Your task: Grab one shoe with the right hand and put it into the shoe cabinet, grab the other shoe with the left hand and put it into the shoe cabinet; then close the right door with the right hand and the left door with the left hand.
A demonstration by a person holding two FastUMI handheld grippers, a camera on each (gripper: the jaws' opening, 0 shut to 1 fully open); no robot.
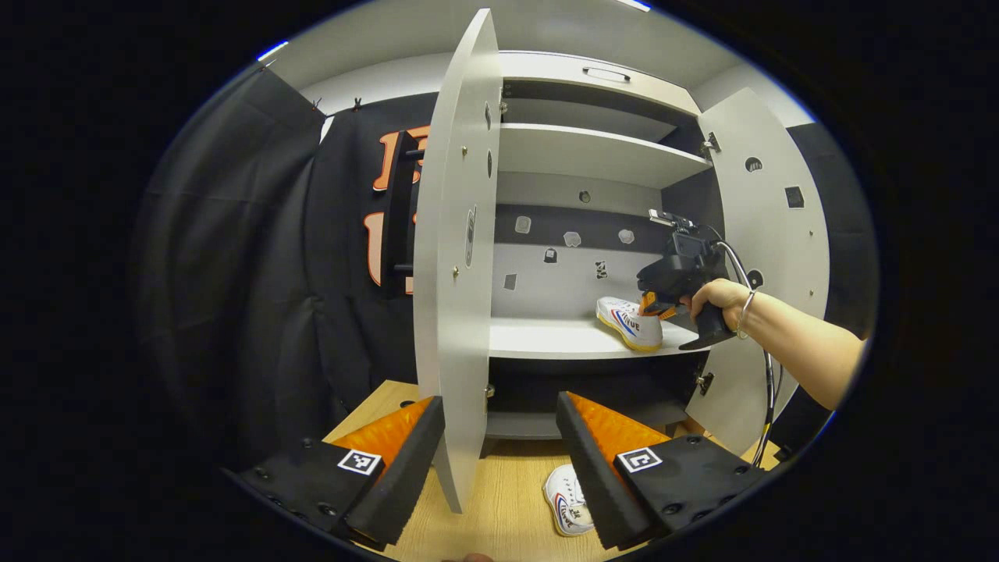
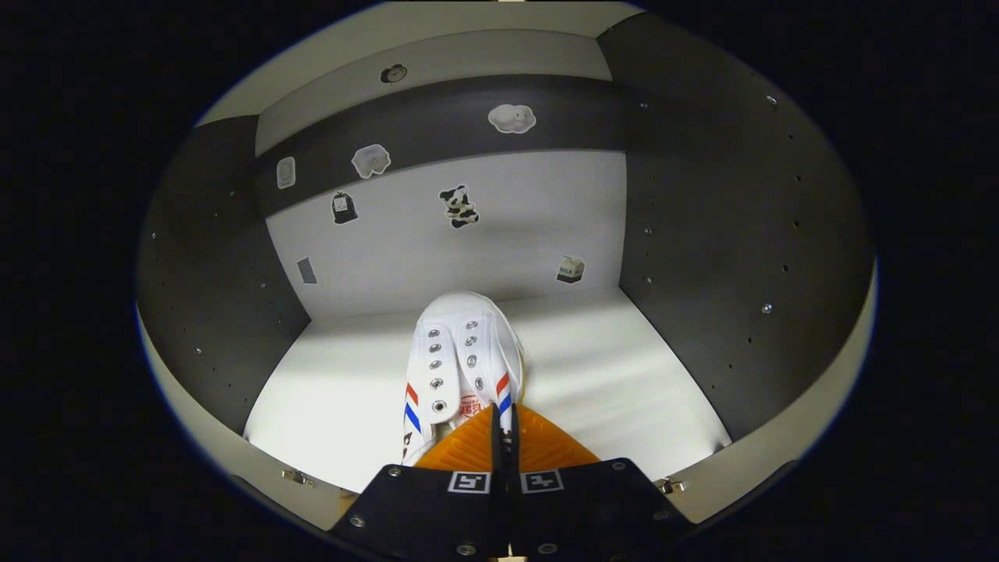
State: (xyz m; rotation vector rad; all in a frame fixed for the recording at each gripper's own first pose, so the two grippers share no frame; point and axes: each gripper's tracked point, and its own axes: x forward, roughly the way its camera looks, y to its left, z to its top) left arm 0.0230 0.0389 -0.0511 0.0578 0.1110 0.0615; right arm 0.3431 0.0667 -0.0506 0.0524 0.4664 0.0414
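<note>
A white shoe with red and blue stripes rests on the cabinet's middle shelf, toe toward the back wall. My right gripper is shut on its heel edge, the fingers pressed close together. In the left gripper view a hand holds that right gripper at the shoe on the shelf. The other white shoe lies on the wooden floor in front of the cabinet, partly hidden behind a finger of my left gripper. That gripper is open and holds nothing.
Both cabinet doors stand open: the left door edge-on close ahead of my left gripper, the right door swung out behind the forearm. An upper shelf is bare. Small stickers dot the back wall.
</note>
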